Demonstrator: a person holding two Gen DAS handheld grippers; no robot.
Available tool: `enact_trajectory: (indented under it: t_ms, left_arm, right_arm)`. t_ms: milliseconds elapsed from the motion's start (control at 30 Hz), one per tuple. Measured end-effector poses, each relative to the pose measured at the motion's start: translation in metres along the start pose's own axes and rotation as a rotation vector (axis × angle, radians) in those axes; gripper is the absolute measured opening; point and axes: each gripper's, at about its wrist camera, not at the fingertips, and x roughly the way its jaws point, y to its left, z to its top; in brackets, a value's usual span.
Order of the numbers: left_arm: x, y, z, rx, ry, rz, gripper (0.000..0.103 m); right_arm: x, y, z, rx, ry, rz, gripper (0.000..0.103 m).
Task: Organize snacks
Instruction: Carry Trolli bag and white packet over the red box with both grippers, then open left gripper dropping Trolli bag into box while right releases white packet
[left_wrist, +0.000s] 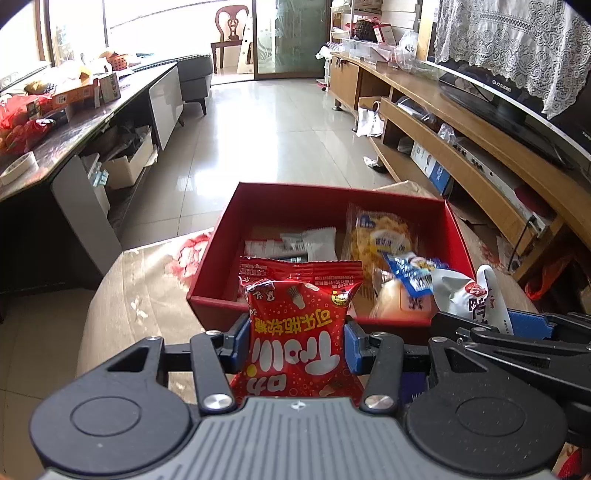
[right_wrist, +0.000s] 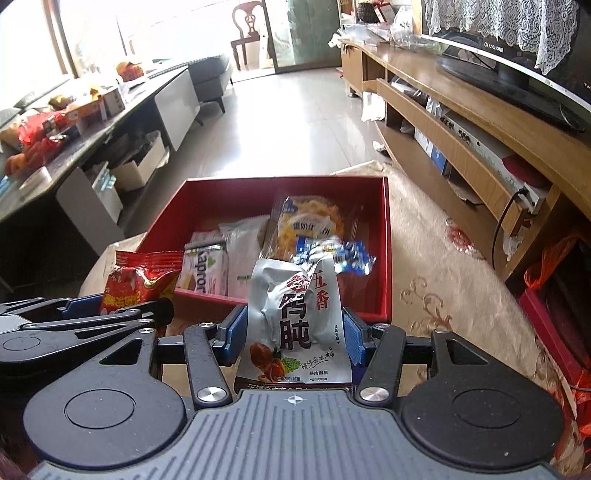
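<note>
Red box (left_wrist: 207, 291) on cloth-covered table (left_wrist: 140, 280).

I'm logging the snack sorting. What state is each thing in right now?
Left gripper: shut on the red candy bag.
Right gripper: shut on the silver meat pouch.
Red box: open, partly filled with snacks.
Yellow pastry pack: lying in the box, sealed.
Blue wrapper: crumpled, in the box.

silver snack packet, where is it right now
The silver snack packet is clamped in the right tongs, held upright just before the near wall of the red box. In the left wrist view it shows at the right, beside the red candy bag.
</note>
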Motion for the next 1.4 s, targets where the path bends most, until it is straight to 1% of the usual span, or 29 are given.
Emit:
enact_trajectory:
  t_ms: [333, 567, 800, 1067, 1400]
  left_arm:
    - [0.025, -0.007, 0.030, 0.001, -0.015, 0.010, 0.045]
    - [0.057, -0.006, 0.048, -0.020, 0.006, 0.014, 0.045]
    - [0.086, -0.006, 0.050, -0.016, 0.047, 0.037, 0.045]
    - [0.107, -0.001, 0.047, -0.025, 0.080, 0.062, 0.045]
    - [0.117, 0.004, 0.044, -0.038, 0.112, 0.081, 0.047]
  right_arm:
    - [0.020, -0.009, 0.031, 0.008, -0.024, -0.006, 0.062]
    - [0.048, -0.015, 0.050, 0.020, -0.006, -0.005, 0.062]
    - [0.074, -0.014, 0.053, 0.010, 0.035, -0.023, 0.062]
    - [0.091, -0.010, 0.052, -0.013, 0.061, -0.026, 0.062]
    - [0.099, -0.003, 0.050, -0.063, 0.071, -0.027, 0.065]
